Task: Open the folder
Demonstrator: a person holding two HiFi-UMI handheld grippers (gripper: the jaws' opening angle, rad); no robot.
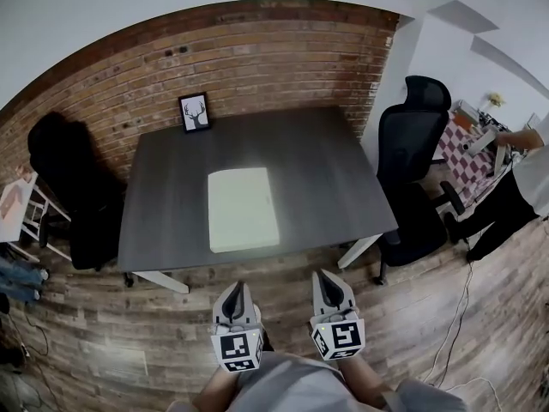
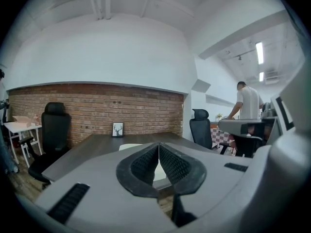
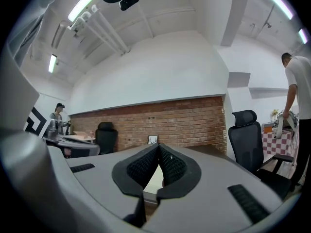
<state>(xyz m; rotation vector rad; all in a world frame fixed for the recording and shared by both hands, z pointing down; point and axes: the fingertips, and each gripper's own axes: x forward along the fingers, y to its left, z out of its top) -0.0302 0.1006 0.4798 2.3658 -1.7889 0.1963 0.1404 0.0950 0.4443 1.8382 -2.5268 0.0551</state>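
Folder (image 1: 243, 209) and grippers are not yet together, and the task to open it looks not begun. The pale folder lies flat and closed on the dark table (image 1: 334, 170), around the middle of its width. 1 short edge is almost at the front edge of the table, and the long axis runs from there toward the back edge. A small picture frame (image 1: 195, 112) stands near the back left corner.

Both grippers are off the table, over the wooden floor (image 1: 171, 333) just before the front edge, and both point toward the folder. The left gripper (image 1: 236, 288) has its jaws pressed together with nothing between them, and the right gripper (image 1: 328, 277) is the same – closed and empty.

The left gripper is almost straight in line with the near short edge of the folder, so I judge it the nearer one. The right gripper stands past the folder's right long edge, to the side. Which long edge is the spine I cannot tell. The coming move probably needs 1 gripper to go forward over the front edge and open its jaws for the cover.
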